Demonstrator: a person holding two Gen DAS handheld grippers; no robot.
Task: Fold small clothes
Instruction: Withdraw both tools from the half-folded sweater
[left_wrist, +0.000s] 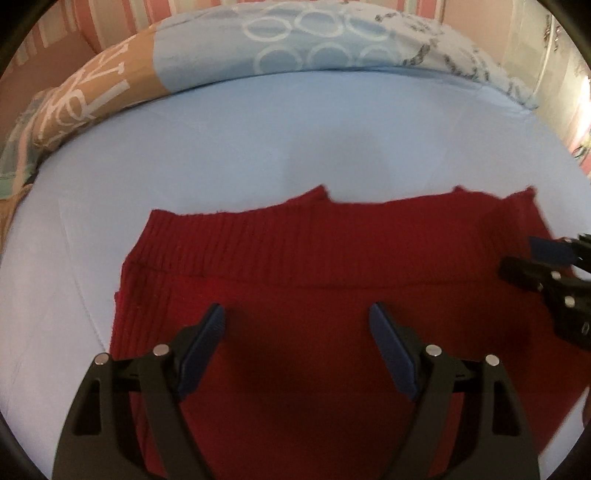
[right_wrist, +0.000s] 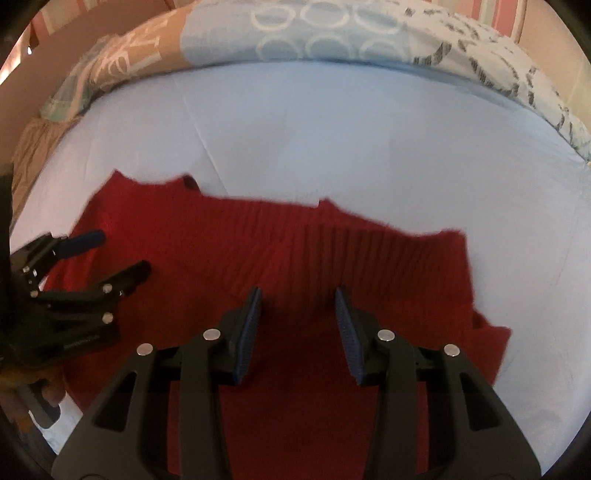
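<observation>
Red ribbed knit garment (left_wrist: 314, 295) is lying spread flat on the pale blue bed sheet (left_wrist: 258, 147), and it is filling the near half of both wrist views. Nearest the camera, the left tool (left_wrist: 297, 321) is hanging just over the cloth with its two blue-padded fingers (left_wrist: 212, 332) standing wide apart and nothing between them. I am judging that it is being held spread like this so it can come down on an edge or a layer of the knit. The right tool (right_wrist: 297, 306) is hovering the same way over the right part of the garment, its jaws parted more narrowly but also gripping nothing; whether either is touching the fabric I cannot tell. Each tool is showing at the side edge of the other's view, so the two are working side by side over the same piece.

Farther out, a ribbed band is lying doubled over the body of the garment, which suggests one fold is already made, and its uneven far edge is resting on bare sheet. The flat, squared layout seems meant to keep the next fold even. Beyond the garment, a long patterned pillow in tan, blue and white (right_wrist: 295, 33) is lying across the head of the bed, well apart from the work.
</observation>
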